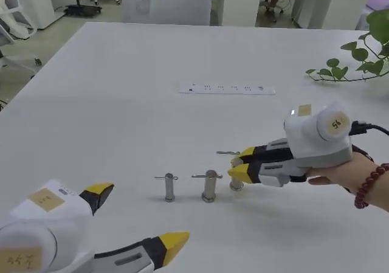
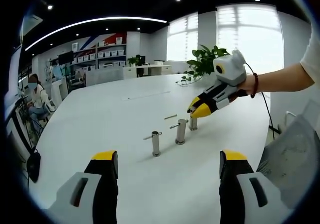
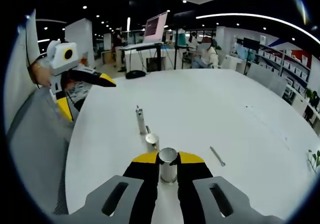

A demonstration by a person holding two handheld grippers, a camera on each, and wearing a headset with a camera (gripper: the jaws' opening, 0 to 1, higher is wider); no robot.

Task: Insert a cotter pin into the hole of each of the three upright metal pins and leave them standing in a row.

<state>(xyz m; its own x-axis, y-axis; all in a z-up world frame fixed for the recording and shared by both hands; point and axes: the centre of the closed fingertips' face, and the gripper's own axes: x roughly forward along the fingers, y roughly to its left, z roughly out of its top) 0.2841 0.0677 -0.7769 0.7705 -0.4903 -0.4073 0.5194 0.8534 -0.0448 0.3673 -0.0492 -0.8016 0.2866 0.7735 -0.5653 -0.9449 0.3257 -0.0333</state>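
Your right tongs (image 1: pixel 240 163) are clamped on the third metal pin (image 3: pixel 168 166) at the row's end, and your left tongs (image 2: pixel 168 159) hang open and empty. The loose cotter pin (image 1: pixel 228 152) lies just behind; it looks thin, light and slippery, so pinch it near its head. The table (image 1: pixel 121 90) gives wide room, but the neighbouring pin (image 1: pixel 209 186) would likely topple at a nudge.

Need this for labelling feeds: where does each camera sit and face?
Head view: headset, looking down at the table; left claw, right claw and a hand show.
Left gripper view: on the left claw, facing the pin row; own open jaws.
Right gripper view: on the right claw, jaws shut on the end pin.
All share the pin row.
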